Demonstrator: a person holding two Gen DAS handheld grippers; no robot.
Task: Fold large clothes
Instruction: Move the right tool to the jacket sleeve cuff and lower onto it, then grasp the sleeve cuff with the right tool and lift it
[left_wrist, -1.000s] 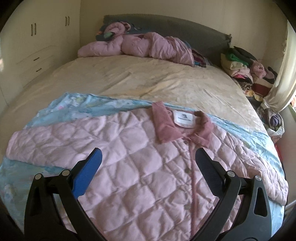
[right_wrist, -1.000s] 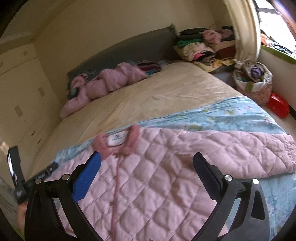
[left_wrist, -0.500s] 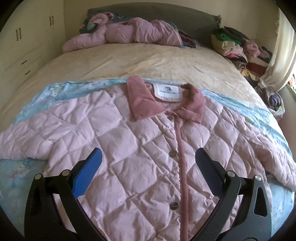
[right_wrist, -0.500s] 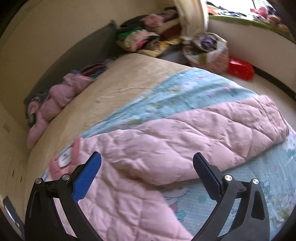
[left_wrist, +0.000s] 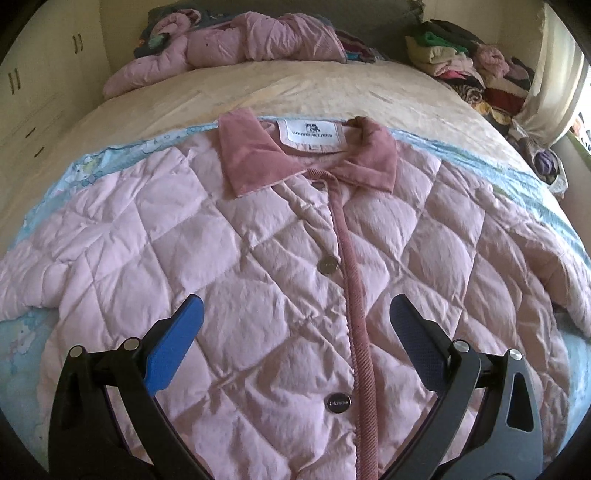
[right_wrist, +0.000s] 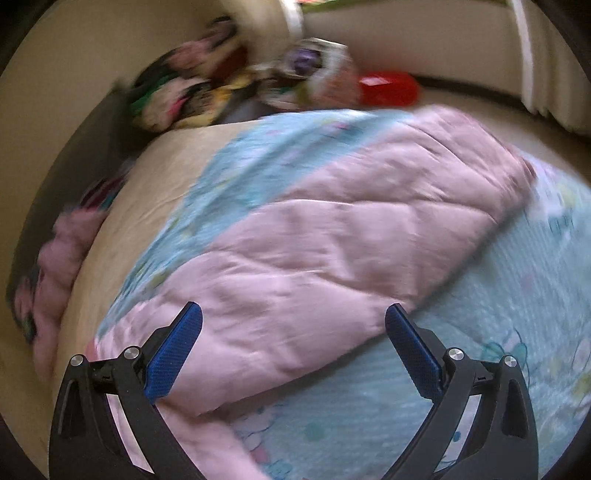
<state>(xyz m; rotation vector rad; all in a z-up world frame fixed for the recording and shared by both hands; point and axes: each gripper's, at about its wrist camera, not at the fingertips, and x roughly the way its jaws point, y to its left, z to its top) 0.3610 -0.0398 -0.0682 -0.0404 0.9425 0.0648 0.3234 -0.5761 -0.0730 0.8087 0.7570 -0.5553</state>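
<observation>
A pink quilted jacket (left_wrist: 229, 251) lies flat and face up on a light blue printed sheet (left_wrist: 92, 166) on the bed, buttoned, with a darker pink collar (left_wrist: 251, 155) and a white label. My left gripper (left_wrist: 295, 314) hovers open over the jacket's chest, straddling the button placket. In the right wrist view, which is blurred by motion, the jacket's sleeve (right_wrist: 332, 236) stretches out to the right across the blue sheet (right_wrist: 498, 350). My right gripper (right_wrist: 293, 321) is open just above the sleeve near the armpit, holding nothing.
More pink quilted garments (left_wrist: 240, 48) are heaped by the grey headboard. Folded clothes (left_wrist: 461, 62) are stacked at the bed's far right, next to a curtain. A full bag (right_wrist: 314, 70) and a red container (right_wrist: 388, 88) sit on the floor beside the bed. Cream wardrobes (left_wrist: 37, 74) stand left.
My left gripper has moved closer to the jacket, towards its collar. My right gripper has swung right and down along the sleeve, which now fills its view. Both stay open.
</observation>
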